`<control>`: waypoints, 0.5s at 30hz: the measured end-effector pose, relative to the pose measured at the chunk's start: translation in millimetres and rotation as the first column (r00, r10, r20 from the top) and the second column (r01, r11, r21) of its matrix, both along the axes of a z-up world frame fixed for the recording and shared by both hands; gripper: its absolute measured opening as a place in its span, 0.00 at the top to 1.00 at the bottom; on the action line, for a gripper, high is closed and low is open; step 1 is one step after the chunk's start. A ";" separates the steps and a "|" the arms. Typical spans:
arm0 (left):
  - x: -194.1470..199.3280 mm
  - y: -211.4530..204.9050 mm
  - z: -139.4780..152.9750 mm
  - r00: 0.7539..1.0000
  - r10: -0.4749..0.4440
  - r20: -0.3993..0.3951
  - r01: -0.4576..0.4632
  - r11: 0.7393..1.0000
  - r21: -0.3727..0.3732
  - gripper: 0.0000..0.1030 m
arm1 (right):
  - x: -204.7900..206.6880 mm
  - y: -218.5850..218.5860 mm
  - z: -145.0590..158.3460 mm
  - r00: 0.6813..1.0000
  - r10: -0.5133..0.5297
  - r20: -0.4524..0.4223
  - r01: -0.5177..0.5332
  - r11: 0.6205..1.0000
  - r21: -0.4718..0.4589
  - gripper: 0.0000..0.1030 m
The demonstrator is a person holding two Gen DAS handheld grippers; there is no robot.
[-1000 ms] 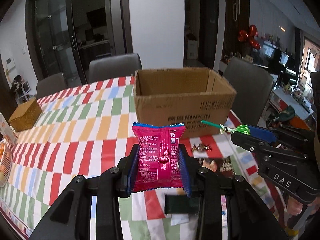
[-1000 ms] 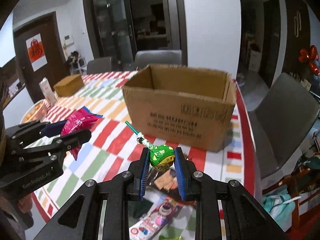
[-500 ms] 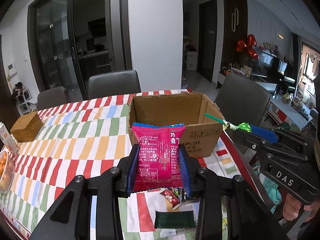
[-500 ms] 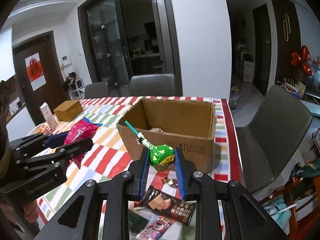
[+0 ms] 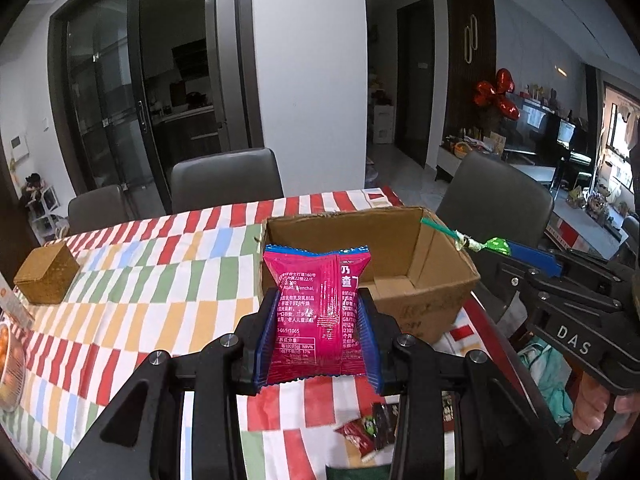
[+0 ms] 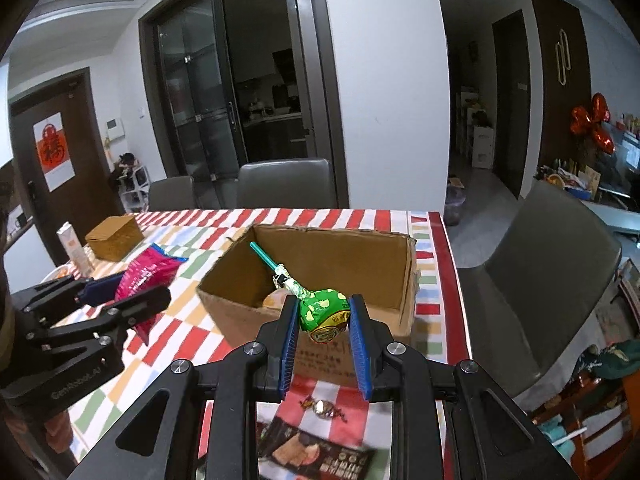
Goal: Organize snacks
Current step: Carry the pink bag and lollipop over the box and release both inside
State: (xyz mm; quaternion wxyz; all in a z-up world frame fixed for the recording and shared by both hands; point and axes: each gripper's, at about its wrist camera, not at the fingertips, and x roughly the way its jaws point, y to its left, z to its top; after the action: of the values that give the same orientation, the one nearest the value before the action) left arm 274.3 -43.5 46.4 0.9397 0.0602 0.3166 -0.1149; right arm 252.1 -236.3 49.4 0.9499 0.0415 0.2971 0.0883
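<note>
Left wrist: left gripper (image 5: 318,334) clamps pink packet (image 5: 318,312); right gripper (image 6: 324,324) pinches lollipop (image 6: 322,314), seemingly above box (image 6: 340,276).

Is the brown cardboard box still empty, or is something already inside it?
Not empty. In the right wrist view, the open-topped brown cardboard box shows a pale orange item on its floor near the front wall; what it is cannot be told.

Glossy crinkled pink foil packet (image 5: 318,316), shiny green foil-wrapped lollipop (image 6: 325,313) on plastic stick, matt brown corrugated cardboard box (image 6: 316,264), woven wicker box (image 5: 47,278) left of it, smooth striped tablecloth (image 5: 152,300) beneath
</note>
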 end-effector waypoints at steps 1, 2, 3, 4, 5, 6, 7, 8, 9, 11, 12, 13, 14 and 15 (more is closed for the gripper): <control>3.5 -0.9 0.3 1.000 0.001 0.001 -0.001 1.000 0.002 0.64 | 3.4 -0.4 -1.7 1.000 -0.001 -0.006 0.001 1.000 -0.003 0.75; 8.4 -1.9 0.3 1.000 0.001 0.001 -0.001 1.000 0.004 0.64 | 9.6 -0.7 -3.2 1.000 -0.001 -0.013 0.001 1.000 -0.005 0.75; 15.2 -2.9 -0.1 1.000 0.000 -0.001 0.000 1.000 0.008 0.64 | 14.1 0.3 -3.5 1.000 0.000 -0.016 0.000 1.000 -0.008 0.75; 19.9 -3.1 -0.3 1.000 -0.001 -0.002 0.001 1.000 0.009 0.64 | 20.0 0.4 -5.0 1.000 -0.001 -0.022 0.000 1.000 -0.013 0.75; 25.8 -4.0 -0.6 1.000 -0.005 -0.003 0.005 1.000 0.009 0.64 | 25.3 0.3 -6.4 1.000 -0.001 -0.027 0.001 1.000 -0.016 0.75; 29.8 -4.5 -1.0 1.000 -0.007 -0.005 0.007 1.000 0.010 0.64 | 26.6 0.8 -8.2 1.000 -0.002 -0.029 0.001 1.000 -0.018 0.75; 35.4 -5.3 -2.1 1.000 -0.007 -0.007 0.007 1.000 0.013 0.64 | 31.6 1.3 -9.4 0.999 -0.003 -0.035 0.002 1.000 -0.019 0.75; 40.7 -6.2 -3.1 1.000 -0.007 -0.010 0.008 1.000 0.013 0.64 | 37.8 1.2 -11.3 0.999 -0.002 -0.041 0.001 1.000 -0.019 0.75; 45.8 -7.2 -4.6 1.000 -0.010 -0.014 0.010 1.000 0.014 0.64 | 41.9 0.9 -13.0 0.999 -0.001 -0.048 0.000 1.000 -0.018 0.75; 56.8 -8.4 -8.3 1.000 -0.010 -0.023 0.010 1.000 0.014 0.64 | 50.1 -0.3 -16.4 0.998 -0.001 -0.059 0.000 1.000 -0.019 0.75; 62.3 -8.8 -9.9 1.000 -0.011 -0.029 0.011 1.000 0.012 0.64 | 54.3 -0.2 -18.3 0.998 -0.002 -0.064 0.000 1.000 -0.024 0.75; 68.4 -9.2 -11.7 0.999 -0.011 -0.037 0.011 1.000 0.008 0.64 | 56.9 0.3 -18.8 0.998 -0.003 -0.067 0.001 1.000 -0.026 0.75; 74.4 -9.7 -13.5 0.999 -0.011 -0.046 0.012 1.000 0.004 0.64 | 61.8 0.4 -19.9 0.997 -0.004 -0.071 0.002 1.000 -0.028 0.75; 77.8 -9.8 -14.9 0.999 -0.010 -0.050 0.010 1.000 0.000 0.63 | 65.0 1.2 -20.8 0.997 -0.007 -0.076 0.004 1.000 -0.030 0.75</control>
State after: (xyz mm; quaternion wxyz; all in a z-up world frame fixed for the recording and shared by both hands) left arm 352.1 -53.3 31.6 0.9308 0.0590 0.3398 -0.1211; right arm 317.1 -235.1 28.5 0.9387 0.0316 0.3340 0.0797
